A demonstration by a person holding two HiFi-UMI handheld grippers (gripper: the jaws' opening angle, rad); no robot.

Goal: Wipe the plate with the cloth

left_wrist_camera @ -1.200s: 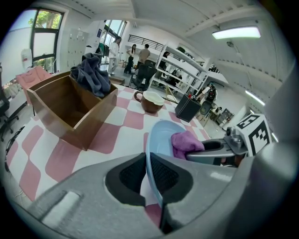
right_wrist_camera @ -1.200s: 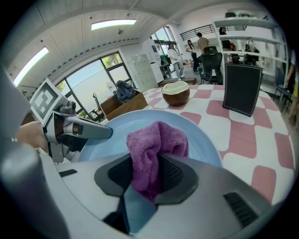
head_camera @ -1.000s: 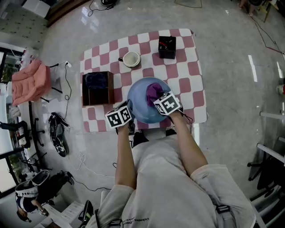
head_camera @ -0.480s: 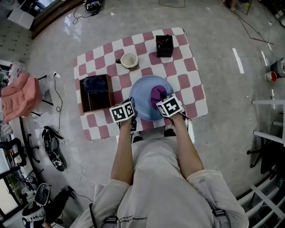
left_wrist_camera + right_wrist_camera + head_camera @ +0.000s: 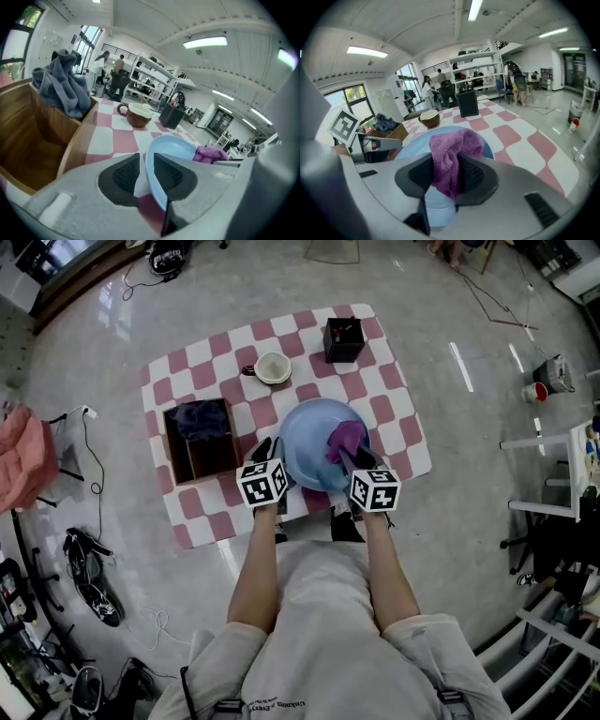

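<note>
Head view: pale blue plate (image 5: 309, 442) near checked mat's (image 5: 187, 381) front edge, left rim pinched by left gripper (image 5: 272, 451); purple cloth (image 5: 345, 437) clamped in right gripper (image 5: 351, 457), resting on plate's right side. Risk — plate slipping from thin rim grip under wiping pressure, or cloth pulling loose.

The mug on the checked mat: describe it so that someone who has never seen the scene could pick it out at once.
Find the pink-and-white checked mat. On its far side, between the wooden box and the black box, beyond the blue plate, stands the mug. It alone is small and round: brown outside, cream inside, one handle.
</note>
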